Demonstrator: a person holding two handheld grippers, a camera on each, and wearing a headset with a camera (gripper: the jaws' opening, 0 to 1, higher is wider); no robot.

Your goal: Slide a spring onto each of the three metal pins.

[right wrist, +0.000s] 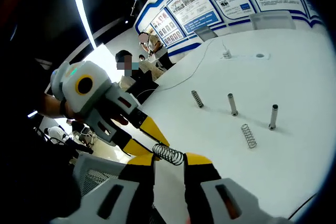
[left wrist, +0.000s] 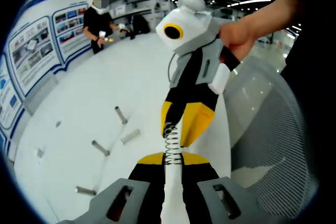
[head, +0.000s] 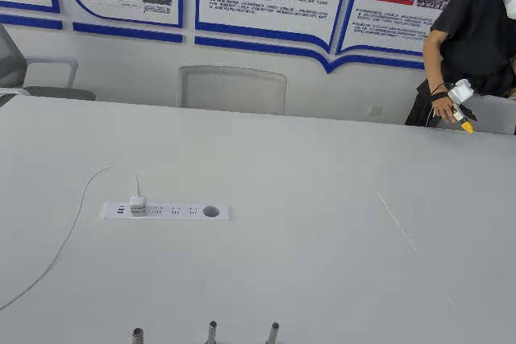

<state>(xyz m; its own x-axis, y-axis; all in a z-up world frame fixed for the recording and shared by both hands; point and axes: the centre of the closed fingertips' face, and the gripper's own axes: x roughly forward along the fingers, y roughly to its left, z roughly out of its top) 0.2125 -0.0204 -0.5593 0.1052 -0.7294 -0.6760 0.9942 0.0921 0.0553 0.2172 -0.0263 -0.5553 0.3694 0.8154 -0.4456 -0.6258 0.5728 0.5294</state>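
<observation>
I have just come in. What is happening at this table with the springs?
A person holds a tool with a claw in each hand. The left claw and the right claw meet on one spring above the table; which of them grips it is unclear. One pin already wears a spring, and the other two pins are bare. A loose spring lies beside them.
</observation>
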